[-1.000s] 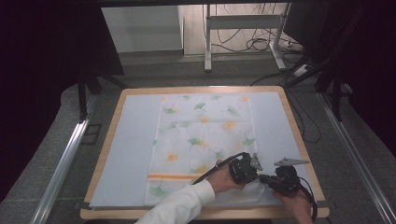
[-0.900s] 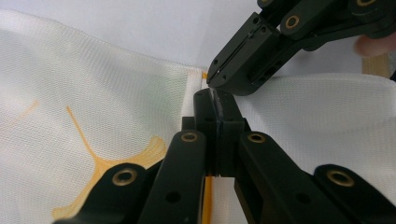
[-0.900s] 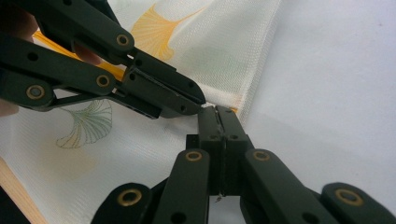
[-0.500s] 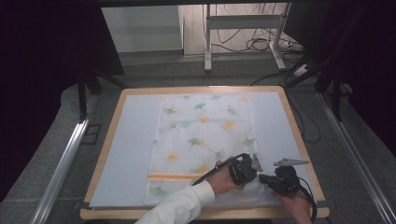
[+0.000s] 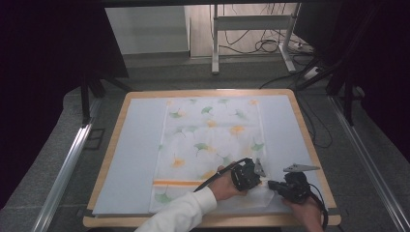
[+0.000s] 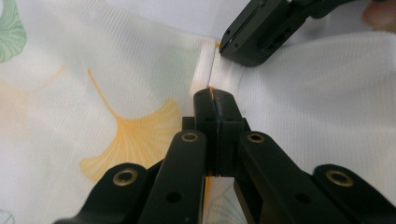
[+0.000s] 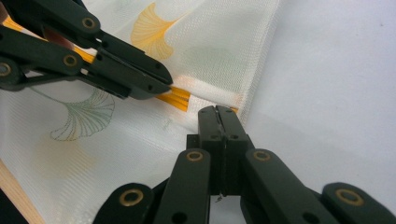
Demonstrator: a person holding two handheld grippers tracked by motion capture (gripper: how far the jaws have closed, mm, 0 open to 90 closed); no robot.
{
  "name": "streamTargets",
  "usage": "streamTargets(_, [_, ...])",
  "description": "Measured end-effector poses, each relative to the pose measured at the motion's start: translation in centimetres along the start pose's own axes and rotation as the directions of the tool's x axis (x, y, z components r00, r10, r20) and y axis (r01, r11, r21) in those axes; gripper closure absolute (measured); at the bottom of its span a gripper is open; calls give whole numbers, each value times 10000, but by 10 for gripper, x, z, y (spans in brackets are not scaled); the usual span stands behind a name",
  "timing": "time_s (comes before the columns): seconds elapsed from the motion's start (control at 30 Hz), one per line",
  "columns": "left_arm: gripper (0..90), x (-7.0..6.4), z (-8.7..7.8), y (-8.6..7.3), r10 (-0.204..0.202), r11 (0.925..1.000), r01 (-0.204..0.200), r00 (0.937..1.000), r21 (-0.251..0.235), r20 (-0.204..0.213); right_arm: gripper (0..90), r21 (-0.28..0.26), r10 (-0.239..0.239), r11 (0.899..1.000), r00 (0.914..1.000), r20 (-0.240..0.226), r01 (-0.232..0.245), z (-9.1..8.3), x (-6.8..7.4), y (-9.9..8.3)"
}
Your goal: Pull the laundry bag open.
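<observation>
The left gripper (image 6: 215, 100) is being held pressed together, pinching the cloth (image 5: 212, 140) at its orange stripe (image 6: 211, 89), near the right-hand edge. The right gripper (image 7: 218, 114) is likewise pressed together on that edge, just beside the left one, and a small ridge of fabric is being raised between them. The cloth is lying flat over the pale surface (image 5: 135, 159), its near right corner being the part in hand. To do this step well, both pinches should be kept firm and level, and the edge should be lifted evenly, so that the fold is being carried straight and the rest of the cloth is not being dragged askew.
</observation>
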State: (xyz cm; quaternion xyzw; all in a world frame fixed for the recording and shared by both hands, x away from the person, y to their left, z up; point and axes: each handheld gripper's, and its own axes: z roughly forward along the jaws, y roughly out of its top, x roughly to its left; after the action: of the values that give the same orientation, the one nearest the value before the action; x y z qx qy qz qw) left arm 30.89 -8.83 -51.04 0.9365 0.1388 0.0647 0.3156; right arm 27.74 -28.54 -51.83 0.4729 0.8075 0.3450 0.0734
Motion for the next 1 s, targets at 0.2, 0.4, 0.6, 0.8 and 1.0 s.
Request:
streamTargets(0.2, [900, 3, -6, -8, -70, 10000, 71, 9999, 41, -85, 897, 13, -30, 10000, 10000, -8, 30, 0, 0, 0])
streamTargets(0.4, [900, 6, -13, -17, -254, 9997, 254, 9996, -9, -91, 897, 71, -45, 10000, 10000, 5, 45, 0, 1, 0])
streamTargets(0.6, [900, 7, -16, -21, -292, 9996, 292, 9995, 14, -82, 897, 50, -48, 10000, 10000, -18, 48, 0, 0, 0])
streamTargets(0.8, [900, 8, -22, -28, -347, 9994, 347, 9993, 40, -151, 897, 21, -73, 10000, 10000, -31, 73, 0, 0, 0])
streamTargets(1.0, [900, 11, -27, -35, -466, 9989, 466, 9986, 12, -239, 896, 45, -79, 10000, 10000, -40, 79, 0, 0, 0])
